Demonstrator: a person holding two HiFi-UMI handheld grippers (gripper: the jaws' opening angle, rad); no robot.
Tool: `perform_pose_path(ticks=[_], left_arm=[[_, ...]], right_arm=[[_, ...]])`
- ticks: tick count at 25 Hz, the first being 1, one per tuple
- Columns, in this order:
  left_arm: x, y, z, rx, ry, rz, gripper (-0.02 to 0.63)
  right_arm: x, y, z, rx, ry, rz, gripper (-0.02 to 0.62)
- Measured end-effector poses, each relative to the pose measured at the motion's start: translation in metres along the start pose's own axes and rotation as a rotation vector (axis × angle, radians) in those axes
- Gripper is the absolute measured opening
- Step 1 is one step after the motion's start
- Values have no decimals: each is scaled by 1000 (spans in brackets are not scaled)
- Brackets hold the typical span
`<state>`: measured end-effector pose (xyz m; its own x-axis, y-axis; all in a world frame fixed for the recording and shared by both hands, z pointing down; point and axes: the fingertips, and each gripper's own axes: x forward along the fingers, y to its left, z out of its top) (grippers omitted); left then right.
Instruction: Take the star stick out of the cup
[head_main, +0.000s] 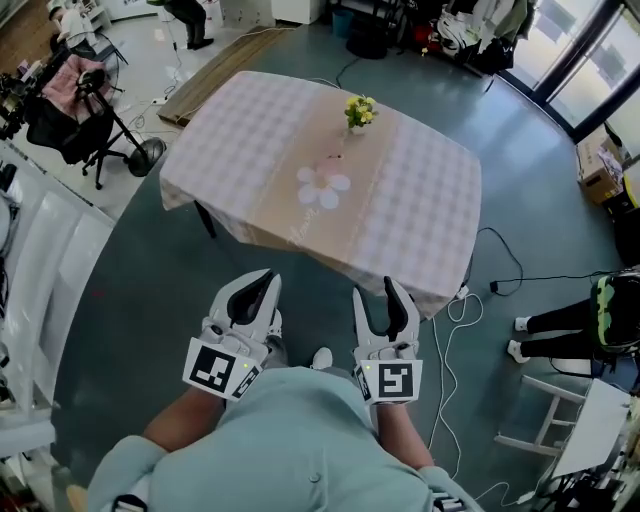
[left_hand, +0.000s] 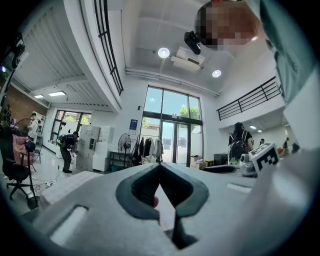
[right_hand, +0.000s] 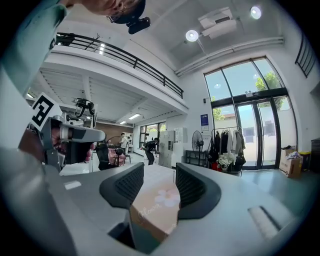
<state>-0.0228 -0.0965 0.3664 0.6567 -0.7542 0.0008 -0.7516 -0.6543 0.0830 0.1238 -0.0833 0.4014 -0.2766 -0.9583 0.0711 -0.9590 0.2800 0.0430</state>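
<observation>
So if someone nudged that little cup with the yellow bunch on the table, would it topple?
Probably fairly easily: the cup looks small and narrow, and the yellow bunch spreads above its rim, so it seems top-heavy. It stands on a tablecloth, which might grip its base rather than let it slide. It likely weighs little.

A table (head_main: 250, 130) is covered by a checked cloth (head_main: 420, 200); a cup (head_main: 356, 128) of yellow flowers (head_main: 360, 108) is set near its far edge.
</observation>
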Motion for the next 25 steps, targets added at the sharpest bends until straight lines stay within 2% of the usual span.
perform_pose_path(ticks=[14,25], left_arm=[[31,80,8,-16,-3,-50,5],[53,125,6,-26,4,-107,5]], right_arm=[[75,9,11,-10,5,-71,180],[119,13,7,-6,23,-131,179]])
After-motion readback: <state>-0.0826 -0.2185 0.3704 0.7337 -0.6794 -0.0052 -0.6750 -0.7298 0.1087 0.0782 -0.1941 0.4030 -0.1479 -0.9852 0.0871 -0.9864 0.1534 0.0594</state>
